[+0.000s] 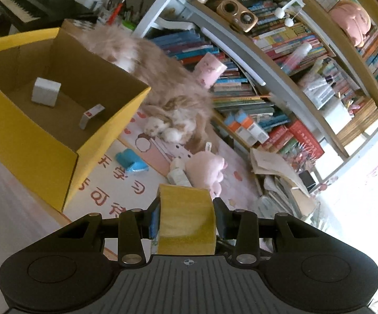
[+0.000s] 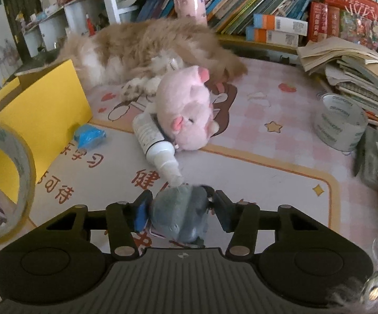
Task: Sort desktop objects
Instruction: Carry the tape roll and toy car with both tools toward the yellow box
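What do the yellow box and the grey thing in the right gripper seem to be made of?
Yellow box: cardboard, it seems; matte yellow outside, plain brown inside, with folded flaps. Grey thing in the right gripper: probably soft plush fabric; fuzzy and rounded.

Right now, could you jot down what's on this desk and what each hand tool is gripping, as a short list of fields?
Left gripper: fingers shut on a yellow tape roll
Right gripper: fingers shut on a grey plush toy
Yellow box: open, holds a white cube and a small white packet
Cat: lying on the desk mat
Pink plush pig: lying against a white bottle
Clear tape roll: beside the book pile
Blue object: near the box
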A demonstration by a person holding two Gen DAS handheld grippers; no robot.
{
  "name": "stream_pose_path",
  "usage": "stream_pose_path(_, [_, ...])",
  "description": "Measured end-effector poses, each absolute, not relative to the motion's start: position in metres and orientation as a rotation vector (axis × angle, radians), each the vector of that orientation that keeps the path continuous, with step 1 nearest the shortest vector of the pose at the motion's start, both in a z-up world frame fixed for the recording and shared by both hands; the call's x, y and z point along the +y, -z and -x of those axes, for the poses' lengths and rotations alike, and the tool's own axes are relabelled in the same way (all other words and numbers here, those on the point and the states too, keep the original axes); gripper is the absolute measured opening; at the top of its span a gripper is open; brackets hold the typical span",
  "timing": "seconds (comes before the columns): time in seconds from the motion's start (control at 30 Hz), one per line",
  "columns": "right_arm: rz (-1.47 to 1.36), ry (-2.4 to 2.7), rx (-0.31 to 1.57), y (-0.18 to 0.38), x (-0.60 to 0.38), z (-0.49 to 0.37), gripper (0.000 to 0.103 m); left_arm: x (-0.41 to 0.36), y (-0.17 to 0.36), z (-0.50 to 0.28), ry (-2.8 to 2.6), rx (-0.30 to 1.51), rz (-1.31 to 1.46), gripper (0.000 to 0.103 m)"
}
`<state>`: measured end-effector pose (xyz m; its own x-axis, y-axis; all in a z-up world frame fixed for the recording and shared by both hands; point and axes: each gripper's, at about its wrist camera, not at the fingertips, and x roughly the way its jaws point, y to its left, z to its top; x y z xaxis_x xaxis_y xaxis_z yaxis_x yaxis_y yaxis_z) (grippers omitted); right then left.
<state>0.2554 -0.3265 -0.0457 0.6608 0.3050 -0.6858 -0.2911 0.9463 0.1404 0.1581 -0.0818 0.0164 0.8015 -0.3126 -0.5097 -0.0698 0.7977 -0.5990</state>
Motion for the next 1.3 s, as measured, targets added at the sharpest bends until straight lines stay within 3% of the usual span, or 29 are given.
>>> stream_pose_path(0.63, [-0.032,-0.296,0.705,0.0,-0.316,-0.178,0.043,-0.071,-0.015,-0.123,0.26,0.624,0.566,0.039])
stream_pose_path(1.3, [0.005,-0.309,0.693,-0.013,-0.238,-0.081,0.043,0.006,-0.007,-0.043,0.208,0.625,0.532,0.039])
